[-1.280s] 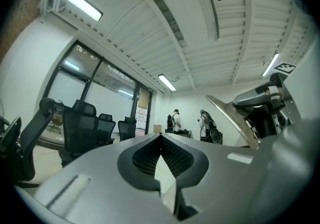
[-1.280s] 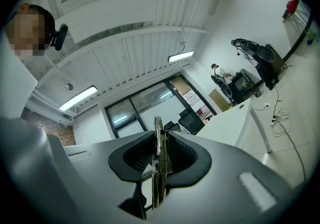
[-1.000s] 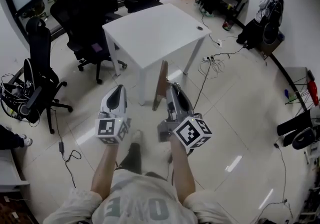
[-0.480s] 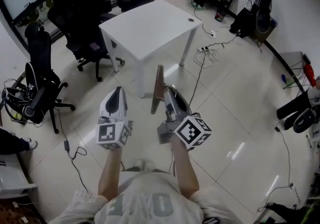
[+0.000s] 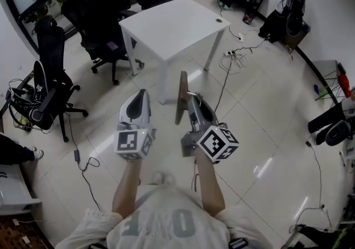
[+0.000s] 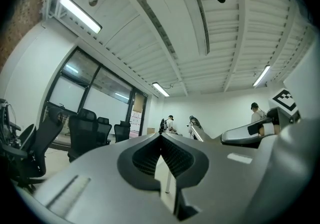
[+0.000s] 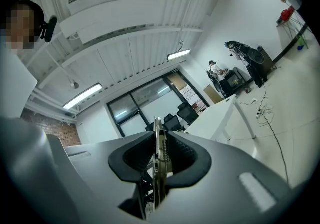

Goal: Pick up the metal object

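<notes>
The left gripper (image 5: 140, 96), at the lower left of centre in the head view, had its jaws closed together with nothing between them. Its own view showed only the room past the tips. I judged that it was carried idle, because one gripper was enough for this job.

To the right of it, the right gripper (image 5: 192, 99) was clamped on the metal object (image 5: 180, 97). This was a thin flat plate standing on its edge between the pads, with a small spring (image 7: 163, 152) on its side. The plate stuck out beyond the jaws, toward the upper part of the frame. It was well above the floor (image 5: 266, 131) and apart from the white table (image 5: 166, 23) in the upper middle. So the picking up seemed to me already done. The object was probably gripped edge-on so that the pads pressed on its two broad faces.

Both forearms (image 5: 125, 187) reached forward from the body, nearly parallel and bent at the elbows. The grippers were side by side at about the same height. They pointed ahead and somewhat upward, with the marker cubes (image 5: 133, 142) toward the person.
</notes>
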Tool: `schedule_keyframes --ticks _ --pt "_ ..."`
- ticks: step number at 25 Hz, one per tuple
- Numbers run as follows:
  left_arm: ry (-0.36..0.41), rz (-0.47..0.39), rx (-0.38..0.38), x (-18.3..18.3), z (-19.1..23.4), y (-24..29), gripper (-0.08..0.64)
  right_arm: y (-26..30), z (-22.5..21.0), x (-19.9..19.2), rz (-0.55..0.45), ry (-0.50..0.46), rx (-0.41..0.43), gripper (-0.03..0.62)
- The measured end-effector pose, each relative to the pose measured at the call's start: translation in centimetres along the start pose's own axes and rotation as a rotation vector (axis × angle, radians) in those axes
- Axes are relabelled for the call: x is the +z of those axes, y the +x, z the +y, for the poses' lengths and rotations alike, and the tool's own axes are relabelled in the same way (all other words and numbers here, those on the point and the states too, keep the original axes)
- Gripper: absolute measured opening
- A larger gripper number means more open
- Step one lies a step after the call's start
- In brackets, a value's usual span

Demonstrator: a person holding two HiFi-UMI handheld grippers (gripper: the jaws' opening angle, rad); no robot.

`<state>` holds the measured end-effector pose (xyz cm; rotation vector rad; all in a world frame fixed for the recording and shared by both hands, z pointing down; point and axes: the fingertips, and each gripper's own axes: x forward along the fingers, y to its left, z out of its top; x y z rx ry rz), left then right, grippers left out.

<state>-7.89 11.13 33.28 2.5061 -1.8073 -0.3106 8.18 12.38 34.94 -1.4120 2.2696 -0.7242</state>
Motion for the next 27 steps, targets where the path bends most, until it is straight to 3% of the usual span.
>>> schedule_keyframes --ticks 5,13,27 --pt "-0.008 -0.010 -0.006 0.0 0.1 -0.6 0.002 -0.3 0.8 0.2 -0.002 -0.054 -0.022 0.094" --pt "-0.009 0.003 -0.041 0.0 -0.1 -1.0 0.002 -0.8 1.7 0.2 -0.031 -0.052 -0.028 0.094" --pt "-0.039 0.000 -0.034 -0.1 1.7 -2.1 0.002 -0.3 4.0 -0.5 -0.039 -0.065 -0.010 0.094"
